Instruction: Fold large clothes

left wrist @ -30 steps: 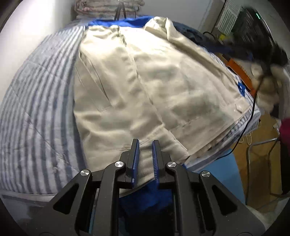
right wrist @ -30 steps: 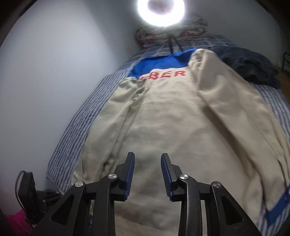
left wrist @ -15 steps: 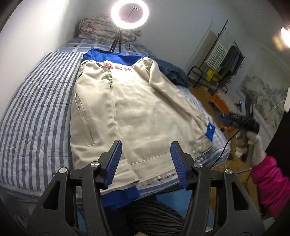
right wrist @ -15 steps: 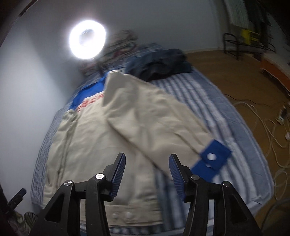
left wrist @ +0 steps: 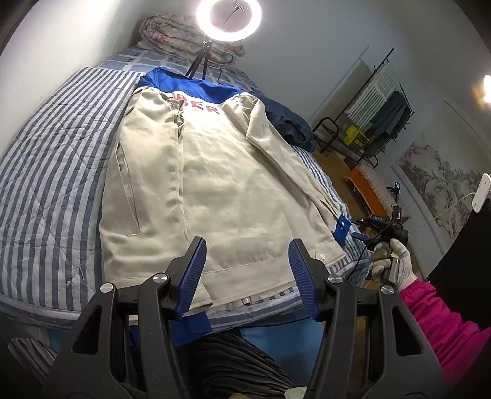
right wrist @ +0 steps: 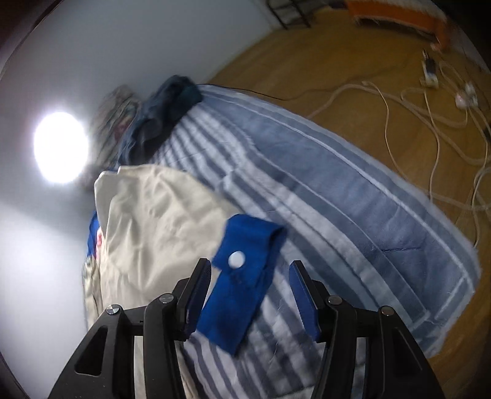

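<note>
Since a second ago my left gripper [left wrist: 247, 276] has let go of the jacket hem and lifted clear; its jaws have just been opening and now stand apart with nothing between them. Left wrist view: beige jacket [left wrist: 214, 184] lies back-up on the striped bedspread [left wrist: 52, 172], blue yoke [left wrist: 196, 87] toward the ring light [left wrist: 228, 20], hem at the near bed edge. Left side panel is already turned in over the back, which I judge to be the first fold done. Right sleeve [left wrist: 291, 159] runs down the far edge, its blue cuff [left wrist: 342, 228] near the mattress corner. My gloved right hand [left wrist: 394, 261], pink sleeve behind it, carries the other gripper just beyond that cuff. Dark blue garment [left wrist: 288, 125] heaped past the jacket's shoulder, out of the way.

Right wrist view, blurred with motion: right gripper [right wrist: 248, 294] has swung across from the jacket's middle to the sleeve end. Its jaws have just been opening and are released. Blue cuff [right wrist: 242, 276] with its white snap [right wrist: 235, 260] sits between the two pads, angled, but neither pad presses it. Beige sleeve [right wrist: 159, 221] trails up toward the light. Cables [right wrist: 429, 122] loop on the wooden floor [right wrist: 307, 55] beyond the bed.

Judgement: I am lining up to pinch the cuff so the sleeve can be carried inward over the back.
</note>
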Tool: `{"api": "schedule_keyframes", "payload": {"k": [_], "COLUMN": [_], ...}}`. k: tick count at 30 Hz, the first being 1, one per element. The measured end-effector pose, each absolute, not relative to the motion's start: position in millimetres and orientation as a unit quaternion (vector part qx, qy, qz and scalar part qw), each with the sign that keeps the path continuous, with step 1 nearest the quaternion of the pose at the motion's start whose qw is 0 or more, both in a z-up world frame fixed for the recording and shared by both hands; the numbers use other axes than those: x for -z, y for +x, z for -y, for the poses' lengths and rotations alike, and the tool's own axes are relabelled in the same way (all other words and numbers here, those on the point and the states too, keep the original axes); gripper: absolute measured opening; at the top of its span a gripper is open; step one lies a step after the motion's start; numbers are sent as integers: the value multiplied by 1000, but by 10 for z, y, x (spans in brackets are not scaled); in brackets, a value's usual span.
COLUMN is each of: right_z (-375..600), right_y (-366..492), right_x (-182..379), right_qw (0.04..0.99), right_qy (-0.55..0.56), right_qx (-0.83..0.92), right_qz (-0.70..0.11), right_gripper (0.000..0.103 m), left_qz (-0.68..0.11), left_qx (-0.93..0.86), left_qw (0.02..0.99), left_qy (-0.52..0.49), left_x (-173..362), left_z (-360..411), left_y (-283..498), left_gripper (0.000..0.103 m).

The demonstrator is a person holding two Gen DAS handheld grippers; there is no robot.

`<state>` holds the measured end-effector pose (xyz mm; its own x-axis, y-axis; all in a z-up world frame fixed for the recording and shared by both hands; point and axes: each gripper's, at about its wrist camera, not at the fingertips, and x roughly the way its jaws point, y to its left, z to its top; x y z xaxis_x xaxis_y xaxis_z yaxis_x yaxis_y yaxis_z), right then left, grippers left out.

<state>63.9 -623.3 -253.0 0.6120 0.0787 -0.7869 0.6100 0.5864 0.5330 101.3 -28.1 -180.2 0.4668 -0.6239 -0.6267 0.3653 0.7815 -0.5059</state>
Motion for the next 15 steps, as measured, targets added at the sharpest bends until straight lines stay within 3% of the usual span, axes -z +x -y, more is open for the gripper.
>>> {"api": "schedule_keyframes", "payload": {"k": [12, 15], "right_z": [6369, 6293], "right_y": [802, 944], "right_x": [2724, 2705], "right_qw": [799, 802], "right_qy": [446, 420], "right_qx": [156, 153], "right_qz": [-373, -396], "right_gripper": [54, 15], "left_qz": [-437, -443], "left_qx": [289, 284], "left_qw": [842, 841], "left_qy": [-131, -126], "left_x": [1866, 1917], "left_z": [391, 434], "left_y": [1032, 1077], "left_gripper": [57, 57]}}
